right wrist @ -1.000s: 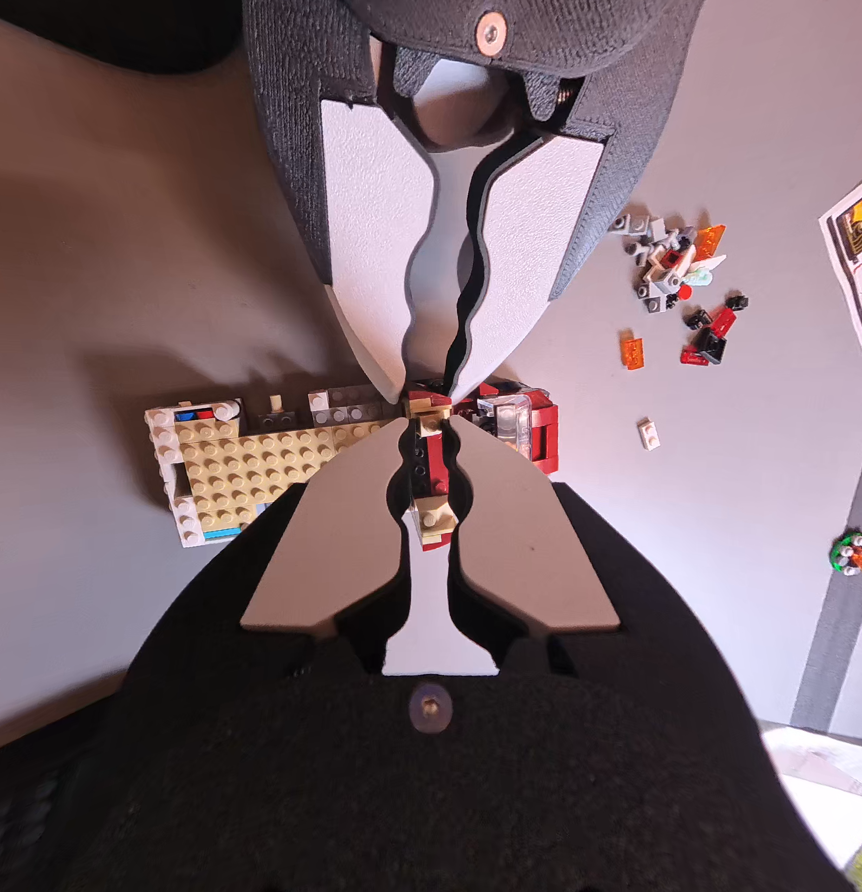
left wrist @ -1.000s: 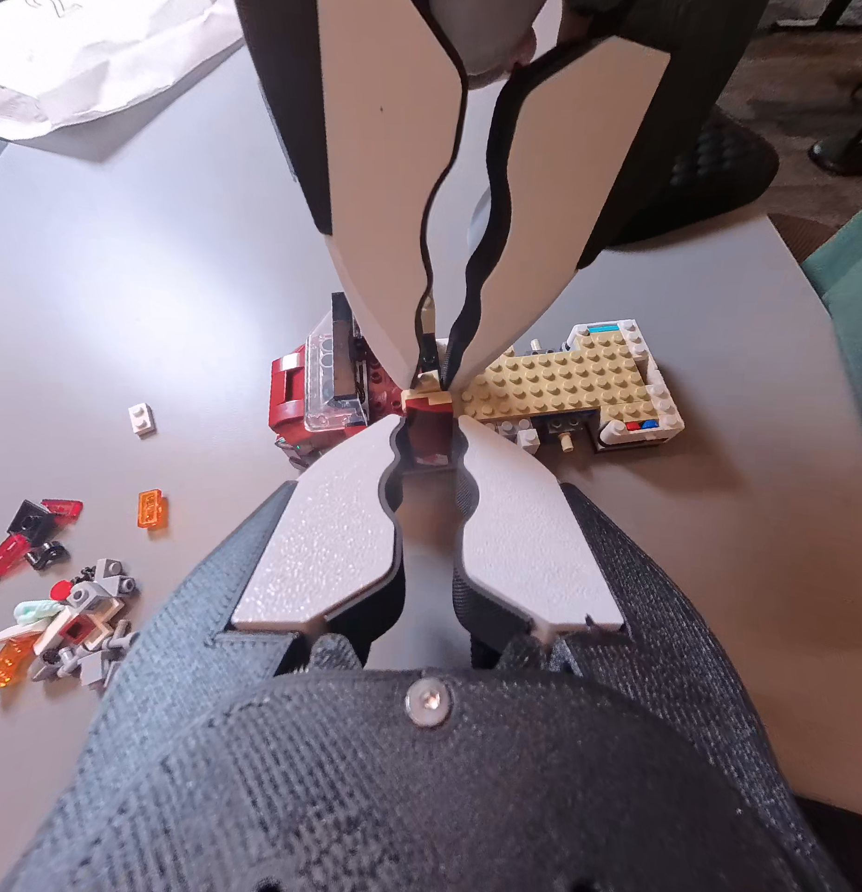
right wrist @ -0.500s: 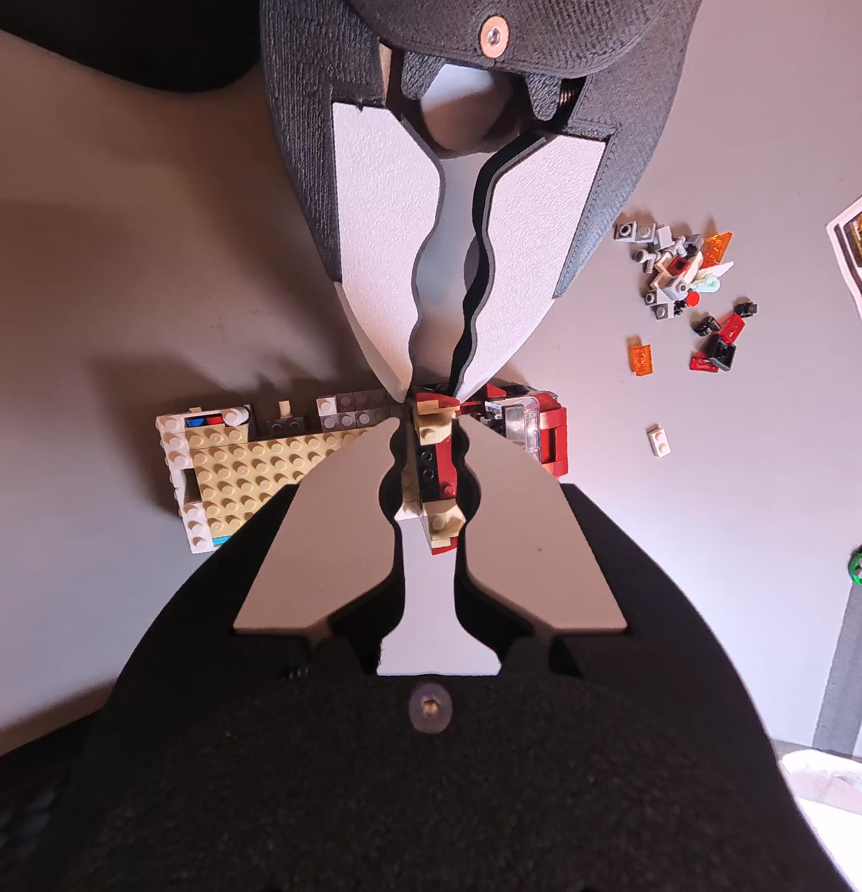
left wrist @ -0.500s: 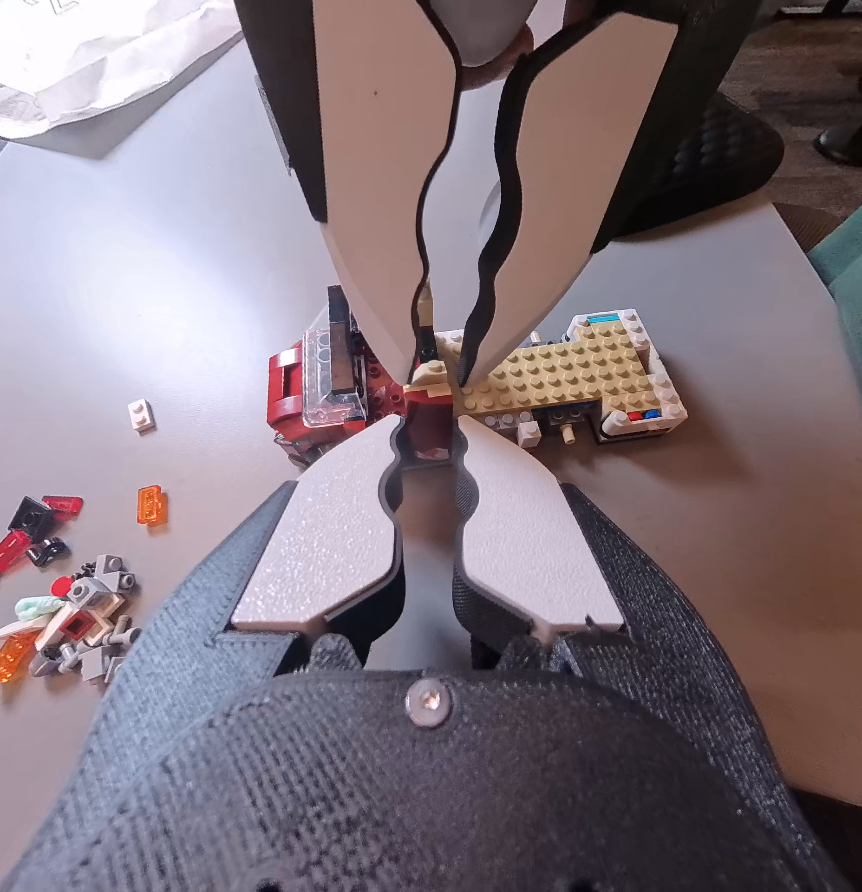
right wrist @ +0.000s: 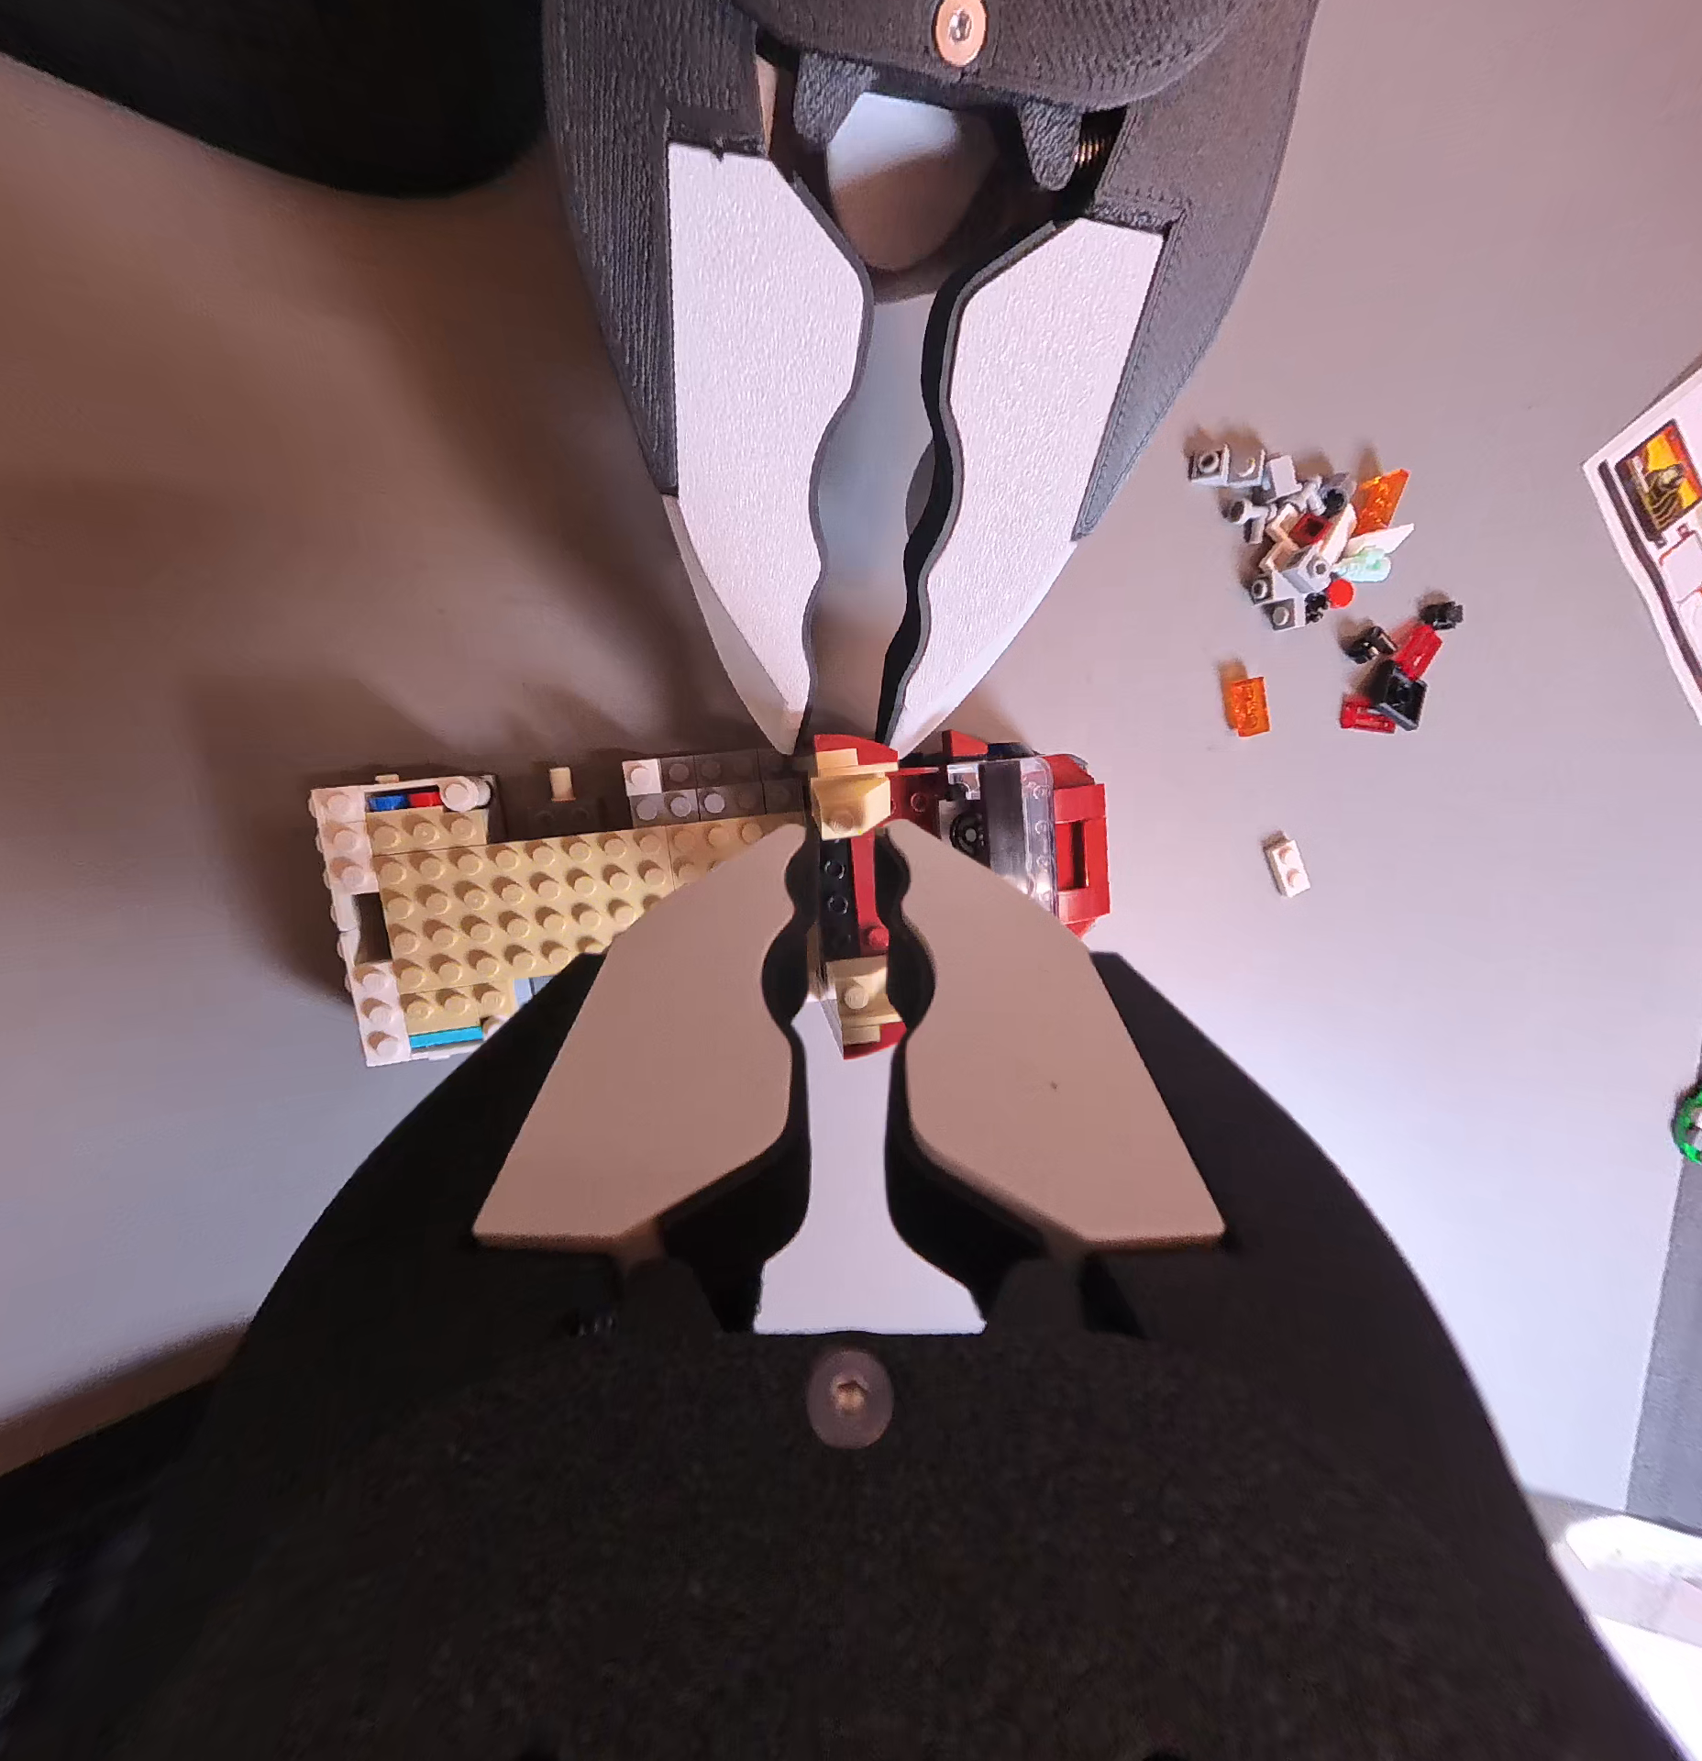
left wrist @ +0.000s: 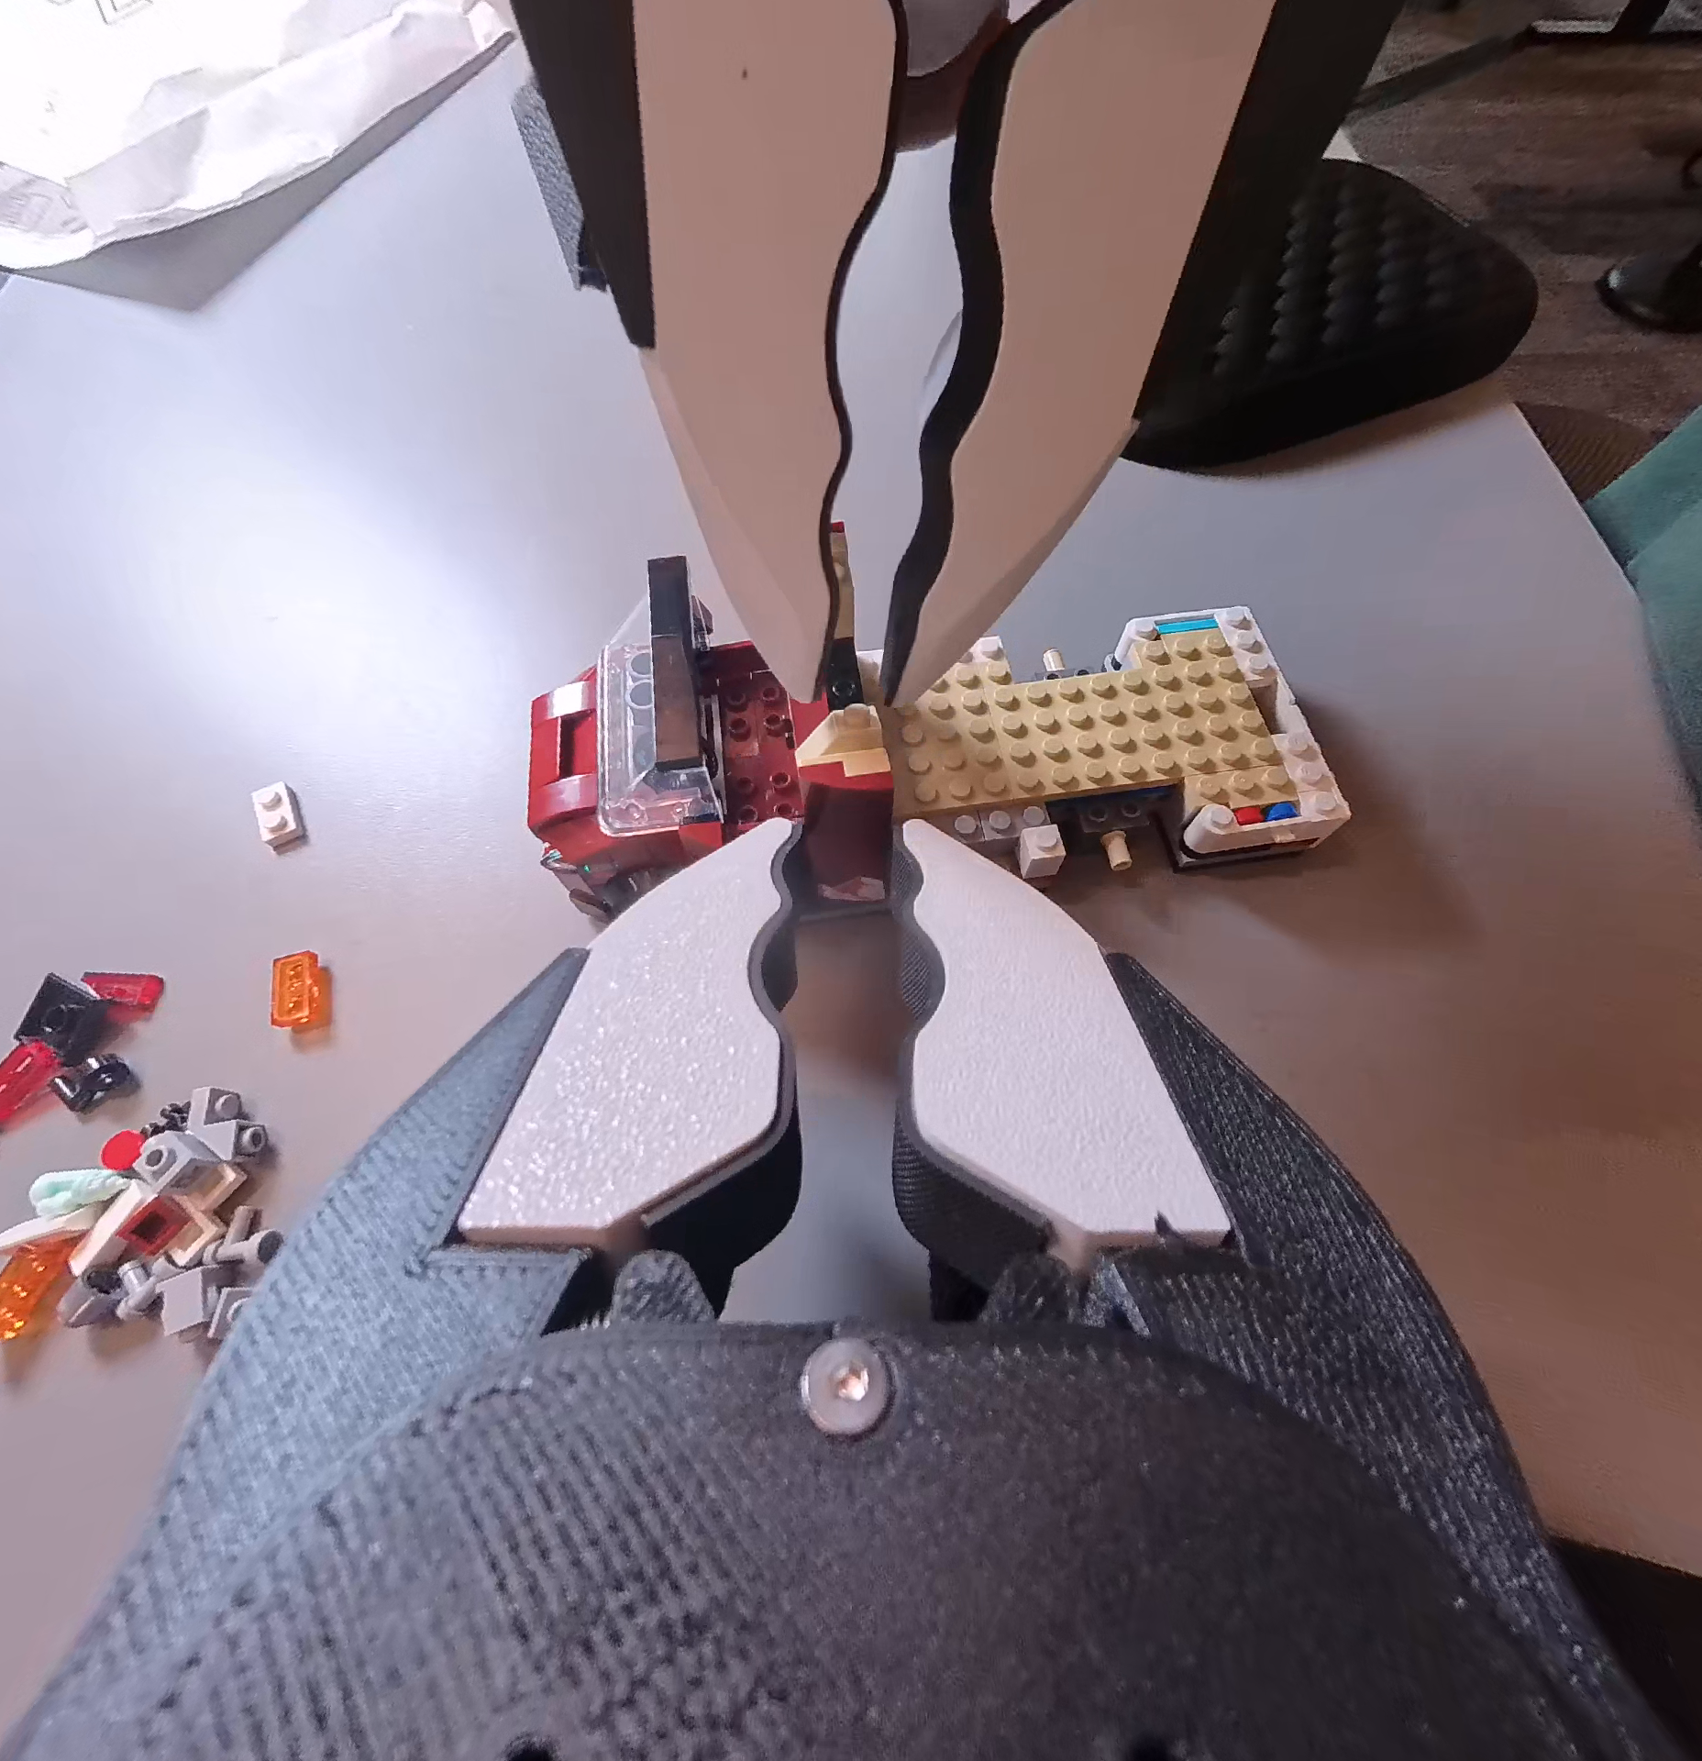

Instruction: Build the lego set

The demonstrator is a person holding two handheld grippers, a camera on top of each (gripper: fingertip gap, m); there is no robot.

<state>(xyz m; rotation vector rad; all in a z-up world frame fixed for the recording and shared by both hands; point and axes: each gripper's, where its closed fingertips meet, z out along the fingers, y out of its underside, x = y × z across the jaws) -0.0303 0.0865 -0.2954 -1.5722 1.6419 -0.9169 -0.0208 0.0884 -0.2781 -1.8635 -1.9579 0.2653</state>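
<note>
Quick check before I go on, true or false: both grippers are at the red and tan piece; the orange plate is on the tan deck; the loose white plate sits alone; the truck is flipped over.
1. Both grippers, left and right, clamp the red and tan piece. True.
2. The orange plate is on the tan deck. False: it lies on the table.
3. The white plate sits alone. True.
4. The truck is flipped over. False: studs face up.

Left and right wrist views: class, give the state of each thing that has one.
Left gripper, shut on red piece.
Right gripper, shut on the same red piece.
Red piece, held across the truck behind its cab.
Truck, part-built.
Loose bricks, unused, heaped aside.
</note>
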